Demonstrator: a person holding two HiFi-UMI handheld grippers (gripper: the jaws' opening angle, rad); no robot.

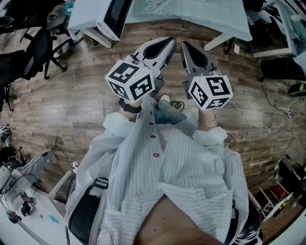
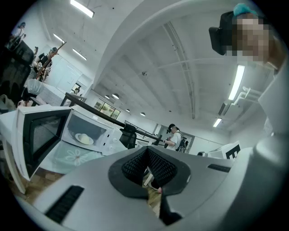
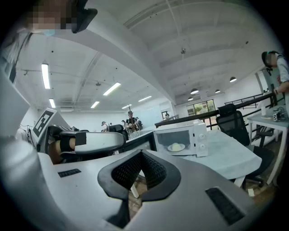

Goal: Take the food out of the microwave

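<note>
Food [image 3: 176,147] — a pale round lump on a white plate — is between neither pair of jaws. The left gripper [image 2: 146,151] and the right gripper [image 3: 141,155] both have their black ribbed jaws pressed together on nothing, which suits a moment when nothing is within reach to hold. In the head view the two sit side by side just in front of the person's chest. They point roughly level across the wooden plank floor [image 1: 71,95] toward the surface [image 1: 191,14] draped in a pale flower-printed cloth, and are well apart from it. On that surface stands the white boxy microwave [image 2: 107,135], its dark-windowed door [image 2: 38,135] swung wide open, so the plate lies exposed inside the cavity. I judge the approach to be the step in hand — the jaws must part before any grasp.
</note>
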